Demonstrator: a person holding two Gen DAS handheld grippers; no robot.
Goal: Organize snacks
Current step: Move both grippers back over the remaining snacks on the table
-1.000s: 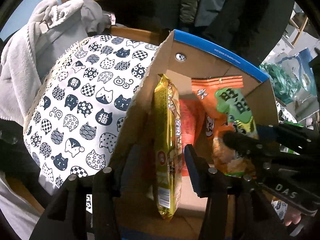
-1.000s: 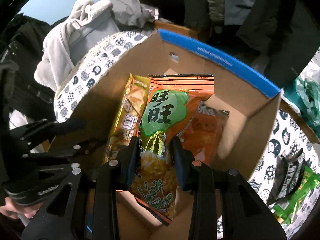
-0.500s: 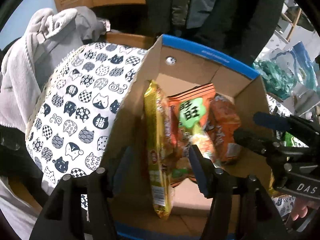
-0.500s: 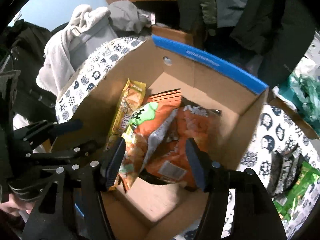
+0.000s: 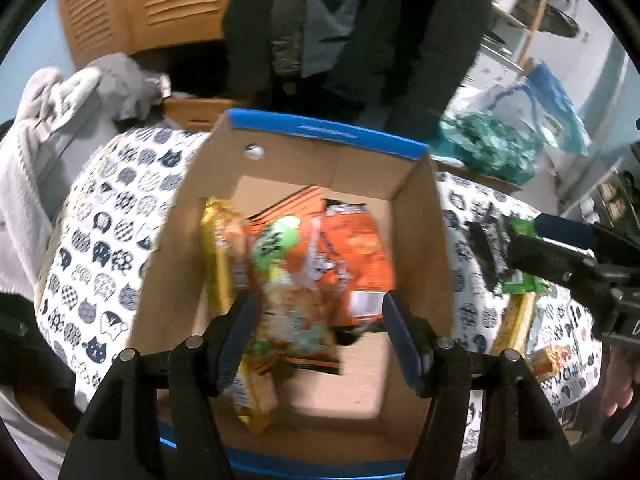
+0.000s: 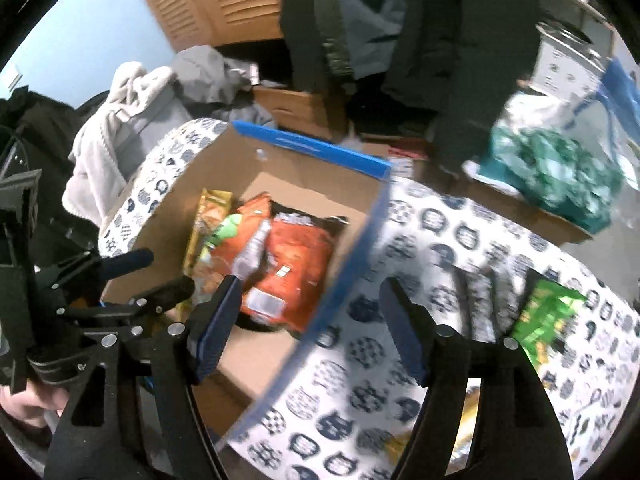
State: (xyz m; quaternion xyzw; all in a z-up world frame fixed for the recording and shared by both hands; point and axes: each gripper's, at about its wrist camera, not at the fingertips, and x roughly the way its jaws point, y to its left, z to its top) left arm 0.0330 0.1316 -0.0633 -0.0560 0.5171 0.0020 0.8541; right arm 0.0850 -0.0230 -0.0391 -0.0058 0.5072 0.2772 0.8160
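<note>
A cardboard box with blue rims stands on the cat-print tablecloth. Inside lie a yellow snack pack on edge at the left, an orange pack with a green label and an orange-red pack. My left gripper is open and empty above the box's near side. My right gripper is open and empty, straddling the box's right wall. The box contents also show in the right wrist view. The right gripper also shows in the left wrist view, right of the box.
Loose snacks lie on the cloth right of the box: a green pack, dark packs and a yellow pack. Grey clothes pile at the left, dark coats hang behind, a green-filled bag sits at the right.
My right gripper let go of the green-label pack, opened wide and drew back to the right over the box wall. My left gripper released the yellow pack, opened and pulled back above the box.
</note>
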